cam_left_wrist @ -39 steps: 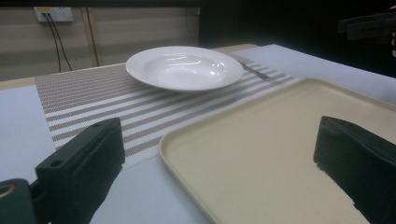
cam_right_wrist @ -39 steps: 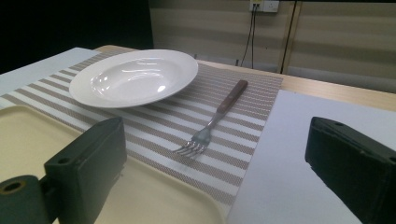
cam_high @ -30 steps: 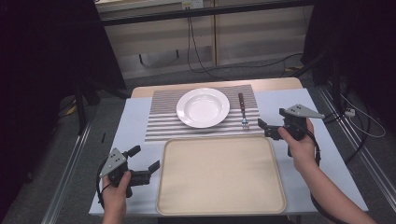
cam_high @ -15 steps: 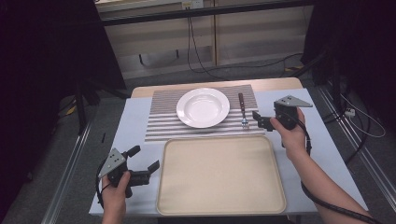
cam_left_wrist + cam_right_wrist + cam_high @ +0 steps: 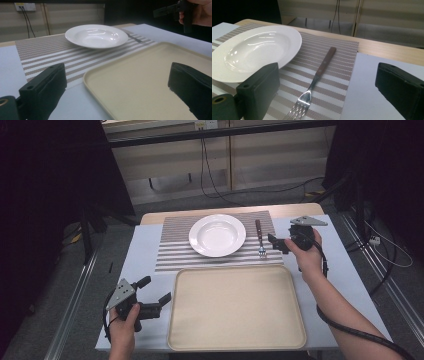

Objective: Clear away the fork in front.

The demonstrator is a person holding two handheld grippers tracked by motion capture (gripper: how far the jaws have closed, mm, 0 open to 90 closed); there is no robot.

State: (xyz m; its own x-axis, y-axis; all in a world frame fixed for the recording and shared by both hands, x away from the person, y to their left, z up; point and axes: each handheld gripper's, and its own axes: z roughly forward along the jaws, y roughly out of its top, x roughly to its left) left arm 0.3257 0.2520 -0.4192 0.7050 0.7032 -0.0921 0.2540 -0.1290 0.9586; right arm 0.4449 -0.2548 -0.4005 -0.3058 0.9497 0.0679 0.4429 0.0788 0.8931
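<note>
A dim room with dark curtains at both sides and a pale wall panel with hanging cables at the top of the high view surrounds a table (image 5: 150,255) covered in light blue-white, its wooden edge showing at the far side. A striped mat (image 5: 175,252) lies in the upper middle of the high view, and a white plate (image 5: 217,235) sits on it, empty. Just right of the plate on the same mat lies the fork (image 5: 260,239), wooden handle toward the top of the frame, tines toward the bottom; in the right gripper view it runs from upper centre to lower centre between the two black jaws. Below the mat, in the lower middle of the high view, is a beige tray (image 5: 235,307), its upper rim just beside the mat's lower edge. The right gripper (image 5: 272,241), held in a hand at the right centre of the high view, is just beside the fork's right side with its jaws wide apart, holding nothing; whether it touches the mat cannot be told. The left gripper (image 5: 155,294) is at the lower left, near the tray's left rim, jaws likewise wide and empty, pointing toward the tray and plate as its own view shows.
</note>
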